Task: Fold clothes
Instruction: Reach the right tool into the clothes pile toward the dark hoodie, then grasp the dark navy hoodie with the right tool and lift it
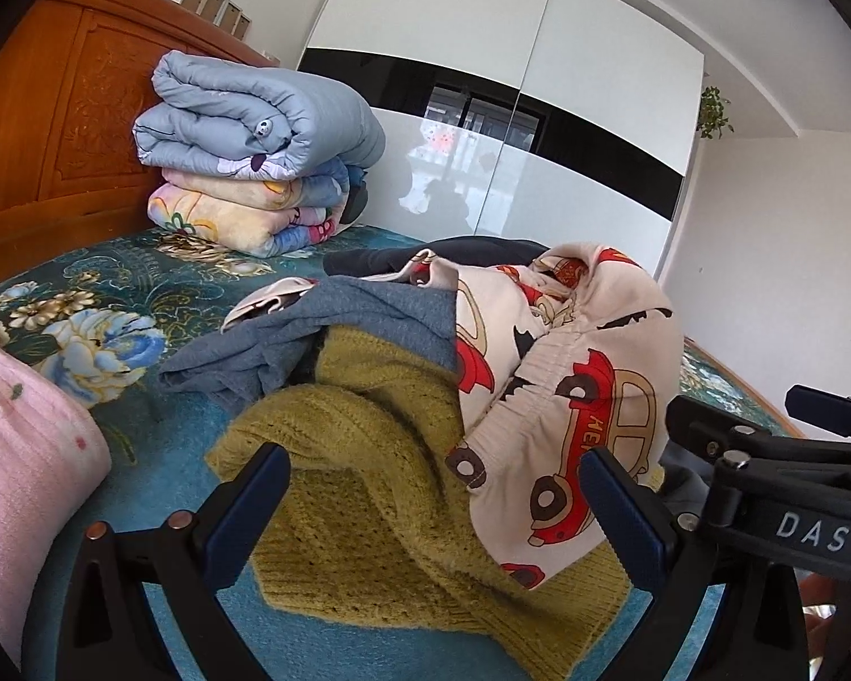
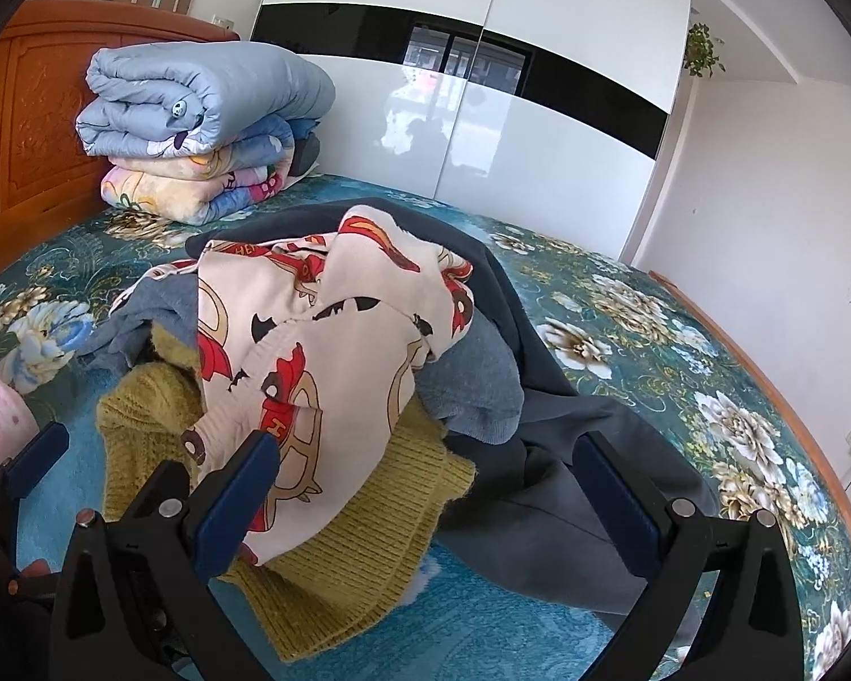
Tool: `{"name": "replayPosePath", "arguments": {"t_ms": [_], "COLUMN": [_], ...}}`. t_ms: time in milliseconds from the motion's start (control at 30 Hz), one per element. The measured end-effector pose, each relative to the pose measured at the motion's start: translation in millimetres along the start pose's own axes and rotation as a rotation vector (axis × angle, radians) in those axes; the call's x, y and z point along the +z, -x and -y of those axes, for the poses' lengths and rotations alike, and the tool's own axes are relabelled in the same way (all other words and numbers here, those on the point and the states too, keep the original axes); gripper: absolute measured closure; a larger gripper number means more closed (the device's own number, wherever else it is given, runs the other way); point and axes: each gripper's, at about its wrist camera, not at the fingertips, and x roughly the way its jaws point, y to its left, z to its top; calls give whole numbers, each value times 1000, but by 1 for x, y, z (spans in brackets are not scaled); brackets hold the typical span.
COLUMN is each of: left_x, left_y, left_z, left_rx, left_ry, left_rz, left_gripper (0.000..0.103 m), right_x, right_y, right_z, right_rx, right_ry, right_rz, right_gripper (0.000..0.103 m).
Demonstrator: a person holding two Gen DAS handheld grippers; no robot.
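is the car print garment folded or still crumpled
Crumpled: the car-print garment lies bunched and draped over the mustard knit sweater, not flat.

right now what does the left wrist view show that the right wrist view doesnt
Only the left wrist view shows the right gripper from the side, with DAS lettering on its body, and a big stretch of the pink blanket.

Only the right wrist view shows the dark trousers spread out beside the pile, the bed's wooden right edge, and one blue finger of the left gripper.

Both show the yellow sweater, the car-print garment on top of it, the grey top, the folded quilts and the wardrobe. Both grippers are open.
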Motion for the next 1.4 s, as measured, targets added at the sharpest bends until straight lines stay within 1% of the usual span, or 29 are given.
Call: {"name": "replayPosePath", "arguments": {"t_ms": [100,167,233,267,300,333,367,467,533,600,700,833,933,1033,1067,1100,1167,1200,1233,1300,1333,1367,1400], "left_x": [-2,-1,1,2,3,4,4,2,0,-2,-3,-2,-4,-6,-7,-8,-9,-9,-9,-7,-6,-6,-5], "left_y": [-3,-4,-2,-1,1,3,6,14,16,17,21,27,29,29,29,29,30,31,31,31,31,30,30], "left_z": [-8,-18,-30,-35,-40,-44,-47,-56,-62,-69,-78,-93,-106,-116,-118,-119,-118,-115,-111,-101,-96,-95,-93], "left_rx": [52,71,62,52,43,39,36,38,32,30,72,160,223,261,263,238,199,181,169,188,202,206,211], "left_ry": [-2,32,86,112,137,158,177,219,234,245,248,263,287,312,318,327,341,339,328,279,256,244,232], "left_rz": [-64,-81,-73,-68,-60,-47,-35,-15,15,18,-12,-44,-75,-95,-96,-100,-116,-123,-124,-125,-127,-129,-130], "left_gripper": [0,0,0,0,0,0,0,0,0,0,0,0,0,0,0,0,0,0,0,0,0,0,0], "right_x": [9,21,37,44,51,56,61,81,98,115,131,144,145,145,145,145,146,150,153,153,153,152,153], "right_y": [3,7,5,0,-8,-17,-25,-39,-50,-66,-92,-123,-138,-152,-157,-162,-172,-177,-181,-189,-193,-193,-189], "right_z": [6,12,13,11,5,0,-6,-28,-47,-67,-95,-130,-147,-164,-170,-176,-185,-181,-177,-177,-177,-179,-177], "right_rx": [17,39,100,129,150,153,152,102,71,47,35,119,92,65,56,47,28,14,3,-16,-26,-38,-48], "right_ry": [-3,-5,0,7,15,17,23,80,164,258,375,432,446,461,465,470,469,420,385,375,375,389,384], "right_rz": [19,48,70,61,30,4,-16,7,14,-12,-45,-105,-114,-123,-126,-129,-138,-152,-164,-183,-192,-191,-178], "right_gripper": [0,0,0,0,0,0,0,0,0,0,0,0,0,1,1,4,18,34,39,40,44,51,70]}}
